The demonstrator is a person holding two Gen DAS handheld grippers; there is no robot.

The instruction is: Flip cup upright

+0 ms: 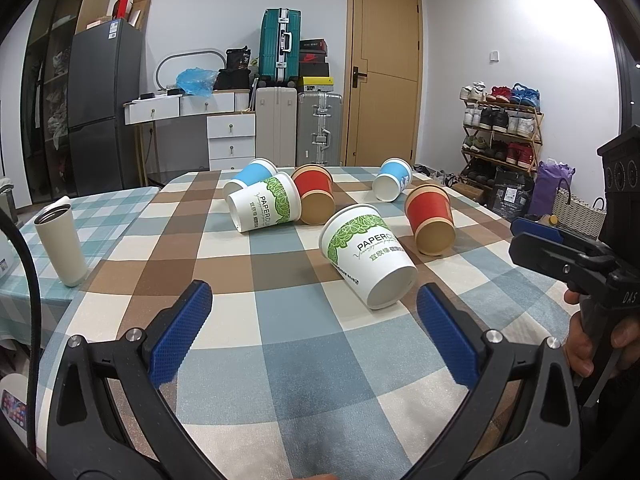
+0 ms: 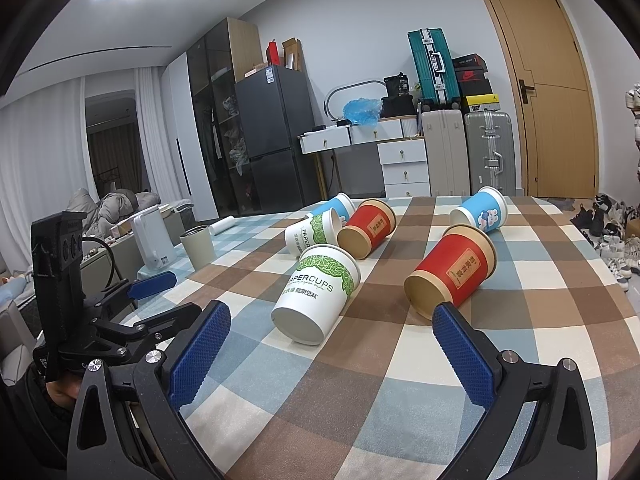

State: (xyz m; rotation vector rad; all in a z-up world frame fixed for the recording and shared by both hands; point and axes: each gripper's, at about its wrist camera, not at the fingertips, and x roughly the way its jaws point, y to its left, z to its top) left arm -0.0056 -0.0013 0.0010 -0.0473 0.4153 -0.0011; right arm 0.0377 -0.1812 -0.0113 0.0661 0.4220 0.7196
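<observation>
A checked tablecloth (image 1: 256, 320) covered the table, and six paper cups lay tipped on their sides across it: two white with green leaves, two red, two blue. The nearest white cup (image 1: 366, 256) rested just ahead of both claws. It looked light, thin-walled and easily crushed, so a gentle hold across the mid-wall seemed best. The left gripper (image 1: 314, 320) and right gripper (image 2: 332, 344) each had fingers spread apart, holding nothing. One beige tumbler (image 1: 60, 244) stood upright, well apart.
</observation>
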